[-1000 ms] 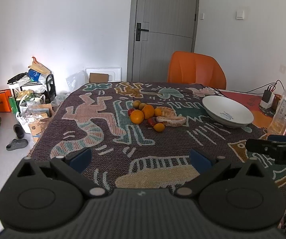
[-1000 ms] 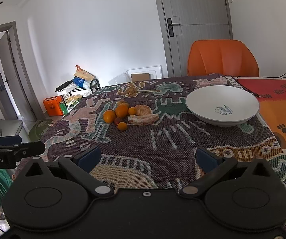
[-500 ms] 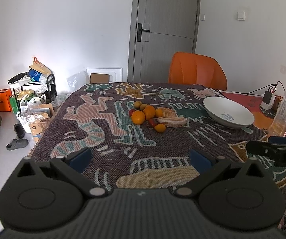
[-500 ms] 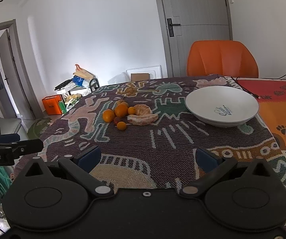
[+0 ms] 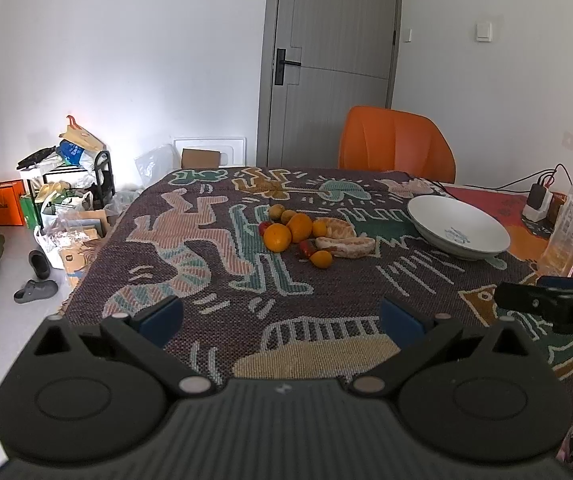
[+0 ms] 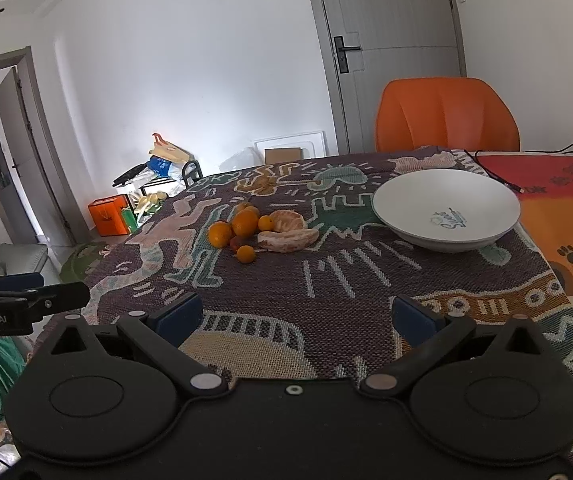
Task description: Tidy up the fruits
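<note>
A pile of fruit [image 5: 304, 234] lies mid-table on the patterned cloth: several oranges, small red fruits, yellow-brown ones and peeled citrus pieces [image 5: 346, 245]. The pile also shows in the right wrist view [image 6: 254, 232]. A white empty bowl [image 5: 457, 227] stands to the right of it, seen too in the right wrist view [image 6: 446, 210]. My left gripper [image 5: 280, 318] is open and empty above the near table edge. My right gripper [image 6: 294, 316] is open and empty, also near the front, well short of the fruit.
An orange chair [image 5: 396, 144] stands behind the table. A plastic bottle [image 5: 572, 224] and a charger with cables [image 5: 538, 200] are at the right edge. Bags and clutter [image 5: 62, 196] sit on the floor left of the table.
Both grippers have shifted slightly, so the fruit and bowl sit a little differently in view. Nothing on the table has moved. Both stay open.
</note>
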The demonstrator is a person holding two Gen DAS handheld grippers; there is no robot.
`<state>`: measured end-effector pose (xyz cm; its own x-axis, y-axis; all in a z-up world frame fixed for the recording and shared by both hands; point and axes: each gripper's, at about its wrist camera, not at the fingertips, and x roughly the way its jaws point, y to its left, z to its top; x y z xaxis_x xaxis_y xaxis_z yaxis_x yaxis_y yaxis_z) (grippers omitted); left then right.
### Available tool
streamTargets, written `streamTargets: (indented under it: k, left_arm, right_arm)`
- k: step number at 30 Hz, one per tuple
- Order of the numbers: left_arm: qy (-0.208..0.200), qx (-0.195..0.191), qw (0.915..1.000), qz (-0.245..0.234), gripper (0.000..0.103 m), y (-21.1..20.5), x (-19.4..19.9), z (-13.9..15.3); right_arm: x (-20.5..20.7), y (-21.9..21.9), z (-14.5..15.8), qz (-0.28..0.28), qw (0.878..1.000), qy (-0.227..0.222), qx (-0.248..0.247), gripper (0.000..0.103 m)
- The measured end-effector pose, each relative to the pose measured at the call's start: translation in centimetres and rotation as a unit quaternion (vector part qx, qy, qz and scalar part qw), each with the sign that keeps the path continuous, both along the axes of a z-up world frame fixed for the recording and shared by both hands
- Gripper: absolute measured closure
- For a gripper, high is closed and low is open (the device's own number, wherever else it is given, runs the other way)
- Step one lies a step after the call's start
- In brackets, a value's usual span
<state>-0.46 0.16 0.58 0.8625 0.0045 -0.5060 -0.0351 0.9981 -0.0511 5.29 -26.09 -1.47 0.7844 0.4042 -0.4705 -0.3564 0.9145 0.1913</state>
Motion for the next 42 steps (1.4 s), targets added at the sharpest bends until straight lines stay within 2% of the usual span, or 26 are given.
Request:
streamTargets:
  k: [29,32,40,42]
  left_arm:
    - [-0.006,0.002,1.0,-0.003,0.0,0.1,-0.3,0.0]
    - [-0.017,0.005,0.9998,-0.003,0.0,0.2,-0.6,0.3]
    - [-0.024,-0.004,0.9997,-0.004,0.002,0.5,1.4,-0.2]
    - [-0.026,-0.01,0.9996,-0.007,0.002,0.5,2.2,-0.4]
  right_arm:
    - [-0.2,-0.2,0.3,0.001,1.0,-0.011,0.008,0.0]
    - [-0.2,-0.2,0.5,0.002,1.0,-0.018,0.01,0.0]
    - [1.4,-0.1,-0.2,0.014,1.0,-0.017,0.013,0.001]
    - [2.1,0.0,-0.4,0.018,1.0,-0.013,0.017,0.006]
